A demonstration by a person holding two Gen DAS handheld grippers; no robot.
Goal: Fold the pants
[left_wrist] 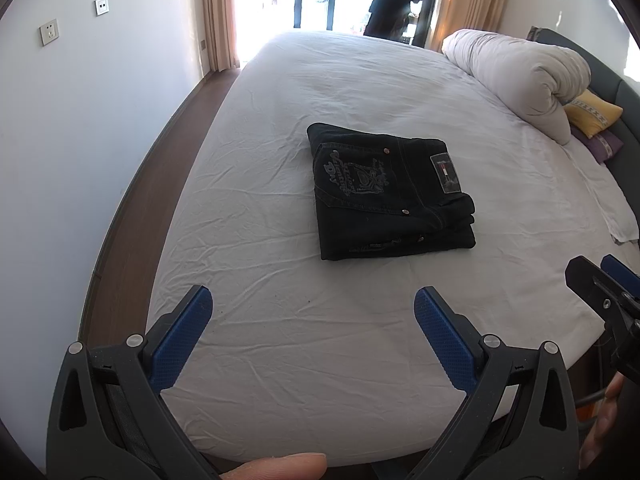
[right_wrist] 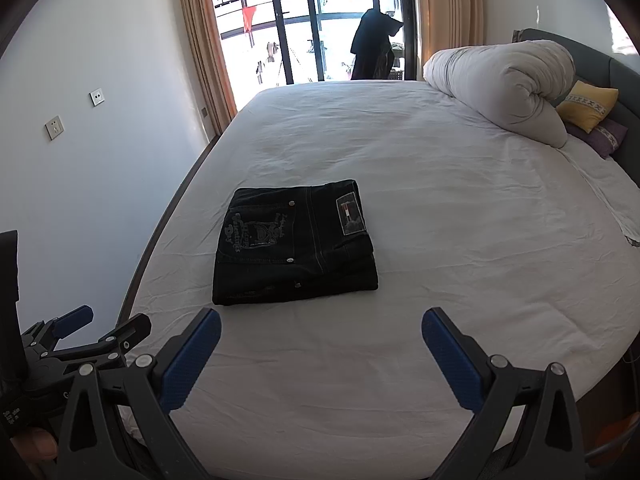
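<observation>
Folded pants point(right_wrist: 294, 242) on bed point(right_wrist: 460, 200)

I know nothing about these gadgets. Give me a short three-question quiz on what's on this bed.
1. True or false: the black pants lie folded in a compact stack on the bed.
2. Is the left gripper: A) open, holding nothing, B) clamped on fabric?
3. Which coloured pillow rests on the purple pillow, beside the rolled duvet?

Key: 1 true; 2 A; 3 the yellow pillow.
</observation>
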